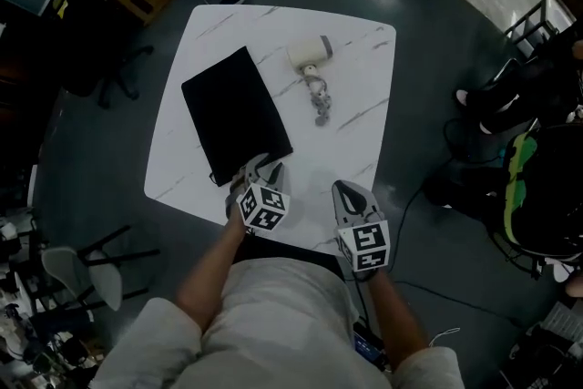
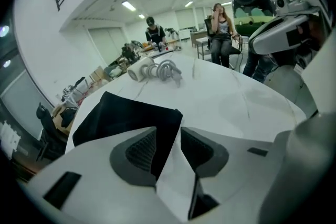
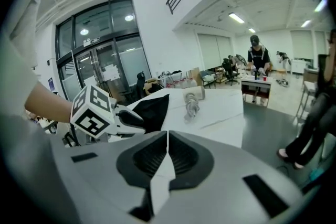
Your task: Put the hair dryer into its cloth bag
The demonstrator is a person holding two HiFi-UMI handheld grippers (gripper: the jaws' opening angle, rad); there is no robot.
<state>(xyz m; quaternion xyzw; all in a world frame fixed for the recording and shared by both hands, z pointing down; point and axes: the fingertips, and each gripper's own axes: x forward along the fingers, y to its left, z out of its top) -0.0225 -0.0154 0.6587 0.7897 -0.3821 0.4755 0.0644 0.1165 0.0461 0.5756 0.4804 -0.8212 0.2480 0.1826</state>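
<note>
The hair dryer [image 1: 311,55] is lying well ahead of both tongs, the cloth bag [image 1: 235,112] is lying flat nearer you, its near edge showing ungripped between the parted jaws of your left gripper [image 2: 168,132], while your right gripper [image 3: 167,136] is hovering alongside, closed on nothing, over the table [image 1: 364,114].

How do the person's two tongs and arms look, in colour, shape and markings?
Both the left tongs and right tongs have pale grey shells, dark ribbed pads and a white cube bearing black square markers. Pale sleeves end near the elbows.
</note>
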